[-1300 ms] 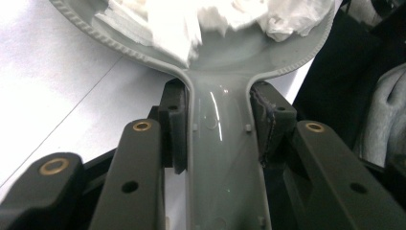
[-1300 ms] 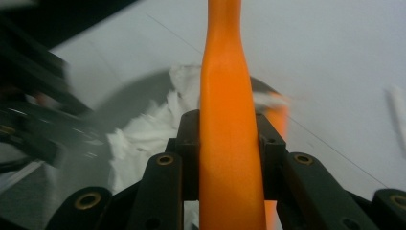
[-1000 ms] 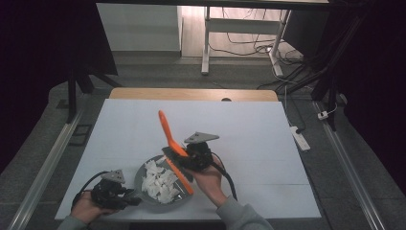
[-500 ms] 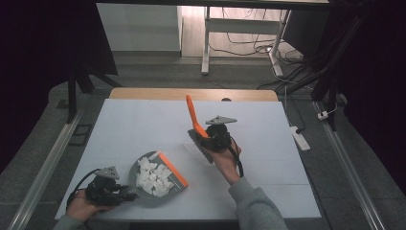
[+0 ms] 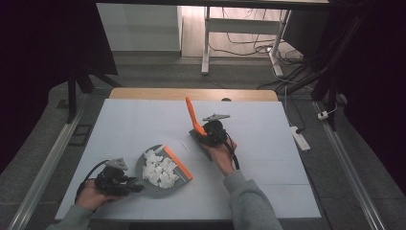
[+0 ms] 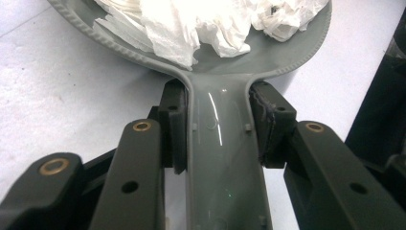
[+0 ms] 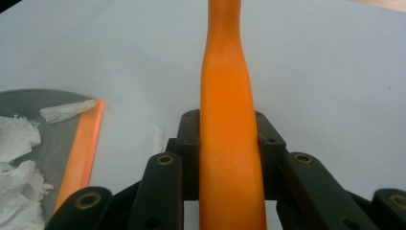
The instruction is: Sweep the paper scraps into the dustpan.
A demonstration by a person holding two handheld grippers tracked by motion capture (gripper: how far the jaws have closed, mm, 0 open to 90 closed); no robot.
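Observation:
A grey dustpan (image 5: 140, 168) with an orange front lip (image 5: 178, 163) lies at the near left of the white table, heaped with white paper scraps (image 5: 160, 171). My left gripper (image 5: 130, 186) is shut on its grey handle (image 6: 218, 143), and both pads (image 6: 174, 127) press the handle's sides just behind the pan. My right gripper (image 5: 205, 135) sits mid-table, to the right of and beyond the pan, shut on a long orange handle (image 5: 191, 114) that slants up and away. In the right gripper view the orange handle (image 7: 227, 120) runs straight up between the jaws. Its lower end is hidden by the hand.
One small white scrap (image 5: 184, 146) lies loose on the table between the pan's lip and my right gripper. The white table top (image 5: 134, 120) ends in a wooden strip (image 5: 191, 94) at the far edge. A power strip (image 5: 299, 139) lies on the floor to the right.
My right gripper has carried the orange handle from over the dustpan to the right and away, then settled slightly lower at mid-table. The left gripper and the dustpan have stayed put.

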